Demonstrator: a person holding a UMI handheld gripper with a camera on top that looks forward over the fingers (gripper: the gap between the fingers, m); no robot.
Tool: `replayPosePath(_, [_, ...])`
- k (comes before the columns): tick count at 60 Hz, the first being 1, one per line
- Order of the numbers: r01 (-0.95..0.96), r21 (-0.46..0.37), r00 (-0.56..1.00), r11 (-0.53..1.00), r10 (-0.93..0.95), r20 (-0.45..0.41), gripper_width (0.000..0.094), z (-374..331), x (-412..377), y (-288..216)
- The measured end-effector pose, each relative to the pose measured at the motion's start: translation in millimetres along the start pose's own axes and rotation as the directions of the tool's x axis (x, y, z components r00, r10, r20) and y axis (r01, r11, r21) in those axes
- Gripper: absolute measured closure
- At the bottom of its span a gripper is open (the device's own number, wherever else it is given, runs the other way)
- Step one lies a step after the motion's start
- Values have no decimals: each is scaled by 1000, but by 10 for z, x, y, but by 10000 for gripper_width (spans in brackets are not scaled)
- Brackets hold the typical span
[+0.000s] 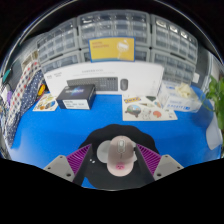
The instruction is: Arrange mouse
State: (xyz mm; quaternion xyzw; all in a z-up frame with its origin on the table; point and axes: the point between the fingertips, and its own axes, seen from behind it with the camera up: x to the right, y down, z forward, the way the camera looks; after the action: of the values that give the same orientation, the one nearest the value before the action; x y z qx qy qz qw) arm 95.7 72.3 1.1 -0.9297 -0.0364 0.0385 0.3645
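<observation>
Mouse [121, 151], pale grey with a pinkish glow at its near edge, sits on a round dark mat [118, 152] on the blue bench [60, 135], right between the fingers of the gripper [113, 160]. Whether it already lies where it belongs cannot be told, so the arranging looks at best partly done. Beyond the mat stand a white keyboard [103, 83], a black box [76, 95] and some printed cartons [150, 108]. The purple pads [72, 162] stand spread wide, a gap showing on either side of the mouse; the fingers appear to flank it without pressing, so it likely rests on the mat.
</observation>
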Motion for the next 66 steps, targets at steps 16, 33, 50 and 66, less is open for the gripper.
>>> replayPosePath(16, [5, 150, 995, 989, 10, -94, 74, -1069, -301, -540])
replayPosePath(33, [-5, 251, 995, 968, 31, -96, 69, -2124, -1008, -556])
replayPosePath(50, [12, 262, 996, 965, 13, -93, 67, -2604, -1422, -312])
replayPosePath(66, [16, 251, 996, 968, 6, -85, 70, -2766, -1636, -170])
